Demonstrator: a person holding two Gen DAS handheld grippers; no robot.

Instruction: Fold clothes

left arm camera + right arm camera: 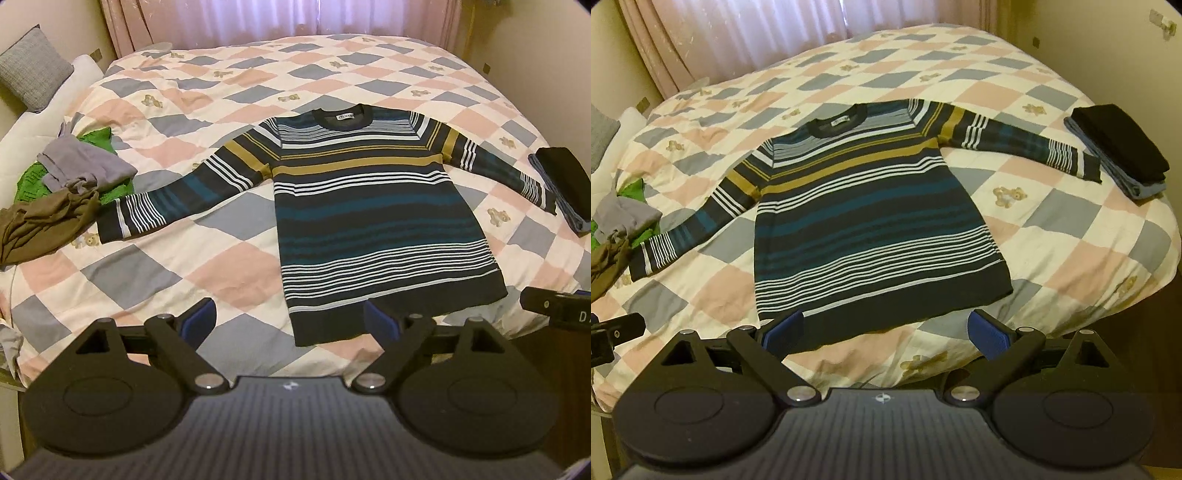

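A long-sleeved striped sweater (369,206) in navy, teal, white and mustard lies flat on the checked quilt, collar away from me, both sleeves spread out; it also shows in the right wrist view (871,221). My left gripper (290,325) is open and empty, hovering over the quilt beside the sweater's near left hem corner. My right gripper (886,332) is open and empty, just in front of the sweater's hem. Neither touches the sweater.
A heap of unfolded clothes (62,184), green, grey and olive, lies at the bed's left side. A folded stack, black on blue (1123,147), sits at the right edge by the sleeve cuff. Pillows (33,70) and curtains (280,18) lie beyond.
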